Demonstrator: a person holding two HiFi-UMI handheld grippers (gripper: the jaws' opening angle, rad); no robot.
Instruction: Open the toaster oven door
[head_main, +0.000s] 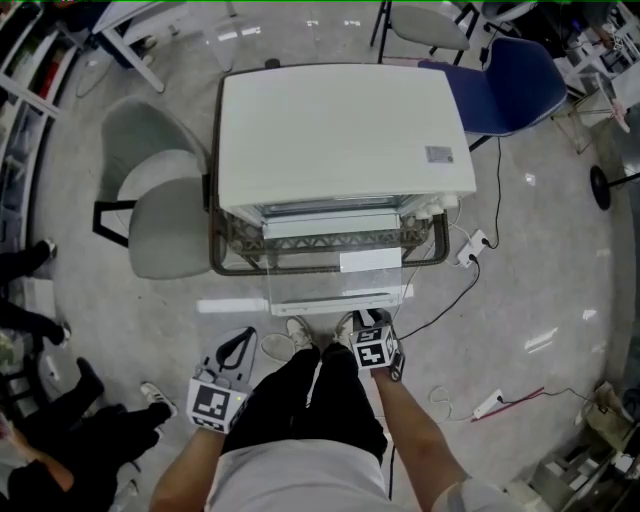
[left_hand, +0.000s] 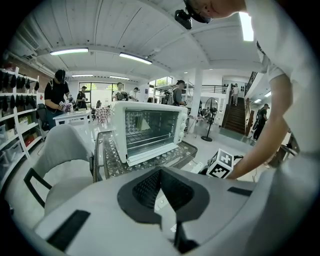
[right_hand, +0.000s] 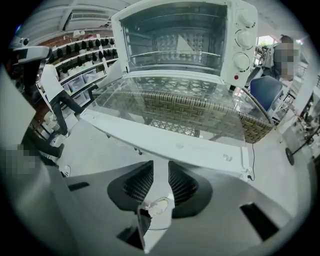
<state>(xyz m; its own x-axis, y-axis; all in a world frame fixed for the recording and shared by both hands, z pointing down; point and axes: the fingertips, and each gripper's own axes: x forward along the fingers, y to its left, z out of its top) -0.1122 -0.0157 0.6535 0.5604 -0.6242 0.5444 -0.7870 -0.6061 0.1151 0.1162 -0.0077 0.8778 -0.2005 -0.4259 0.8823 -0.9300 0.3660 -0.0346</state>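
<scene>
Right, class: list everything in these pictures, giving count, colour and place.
toaster oven: one, white, on the table, door open flat
table: one, woven frame, glass top, under the oven
chairs: two, grey left of the table, blue behind right
power strips: two, white, floor right of the table
bystanders: several, background of left gripper view
trousers: black, person's legs
left gripper: one, jaws together, empty, by left leg
right gripper: one, jaws apart, just below the door's front edge

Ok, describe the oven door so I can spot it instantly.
Find the white toaster oven on the wicker table. Its door is folded down flat in front: a clear glass panel, the only one edged by a white handle bar.
</scene>
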